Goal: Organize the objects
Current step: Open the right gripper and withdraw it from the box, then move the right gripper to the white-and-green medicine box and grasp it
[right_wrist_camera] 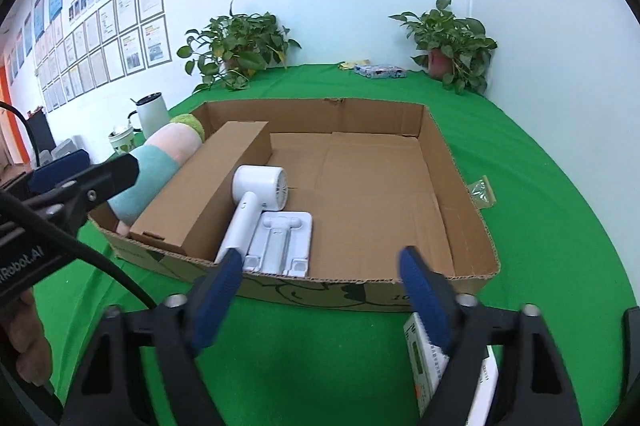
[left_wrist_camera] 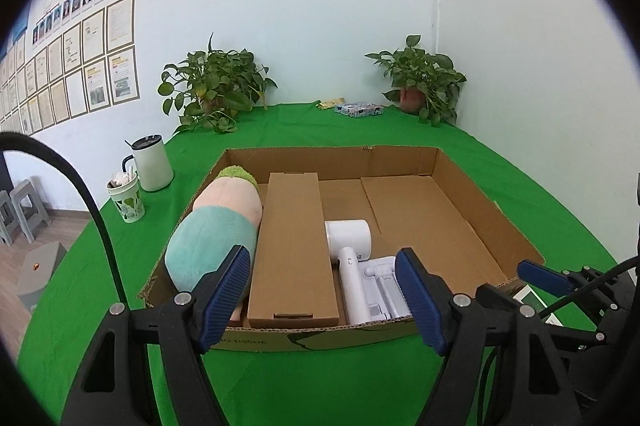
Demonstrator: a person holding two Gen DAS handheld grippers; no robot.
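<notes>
Nearest in the right wrist view: right gripper (right_wrist_camera: 320, 300), jaws spread, nothing pinched, hanging over green cloth (right_wrist_camera: 560, 206) just short of the tray (right_wrist_camera: 472, 194). Just beside the right pad, low and cut off by the frame edge, a white packet (right_wrist_camera: 420, 358) with green print, still outside the tray; print too blurred to read. Left gripper (left_wrist_camera: 324, 300) likewise spread and empty, poised before the tray's near wall.

Inside the tray, from the left: plush (left_wrist_camera: 216, 226) against the left wall, long box (left_wrist_camera: 292, 250) beside it, then dryer (left_wrist_camera: 352, 250) lying with its handle toward the near wall, touching a white stand (left_wrist_camera: 384, 286). Right half of the tray floor bare. A small clear bag (right_wrist_camera: 482, 190) on the cloth just off the tray's right wall.

Risks, judged from here: packet so close to the right pad that a careless closing could clip its corner and flick it off the table edge; a low reach over the near wall could snag the torn cardboard rim and drag the whole tray; a nudge to the stand could roll the dryer.

Hidden: plush's near end behind the left pad; stand's near edge behind the left gripper's right pad; most of the packet under the right finger. Far items between the plants (left_wrist_camera: 216, 86) too small to name.
</notes>
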